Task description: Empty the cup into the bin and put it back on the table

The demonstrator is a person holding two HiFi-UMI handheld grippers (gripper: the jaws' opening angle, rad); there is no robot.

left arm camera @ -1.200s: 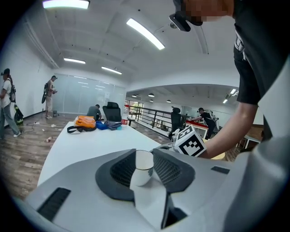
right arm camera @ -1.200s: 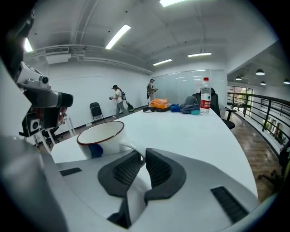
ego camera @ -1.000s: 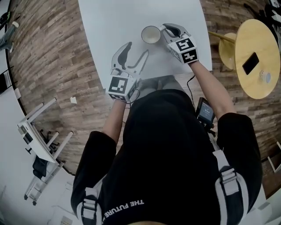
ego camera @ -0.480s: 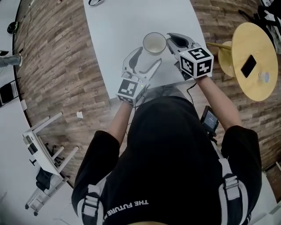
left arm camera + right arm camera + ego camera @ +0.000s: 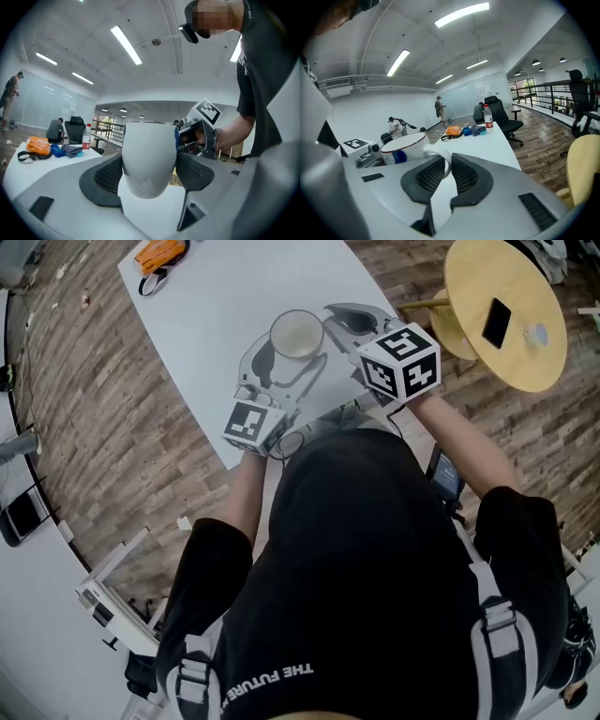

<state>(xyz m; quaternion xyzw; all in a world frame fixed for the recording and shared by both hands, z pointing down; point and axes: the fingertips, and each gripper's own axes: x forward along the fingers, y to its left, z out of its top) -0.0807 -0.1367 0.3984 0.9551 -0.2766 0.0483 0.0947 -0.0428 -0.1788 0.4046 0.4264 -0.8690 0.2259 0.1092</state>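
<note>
A white cup (image 5: 296, 334) with a dark rim hangs above the near end of the white table (image 5: 216, 296). My right gripper (image 5: 339, 322) is shut on the cup's handle (image 5: 440, 164), which is pinched between its black pads. My left gripper (image 5: 284, 360) reaches in from the left with its jaws opening. The cup's rounded body (image 5: 149, 159) sits between that gripper's pads (image 5: 104, 180), and I see no pad pressing on it. The cup (image 5: 401, 147) stands upright. I cannot see what is inside it. No bin is in view.
An orange bag (image 5: 159, 254) and a dark strap lie at the table's far end, near a water bottle (image 5: 488, 117). A round wooden table (image 5: 506, 315) carrying a phone (image 5: 497, 322) stands to the right. Wooden floor surrounds the table, with white furniture (image 5: 112, 596) at lower left.
The cup has come up off the table in the right gripper. The left gripper has moved in around the cup's body and its jaws have spread wider.
</note>
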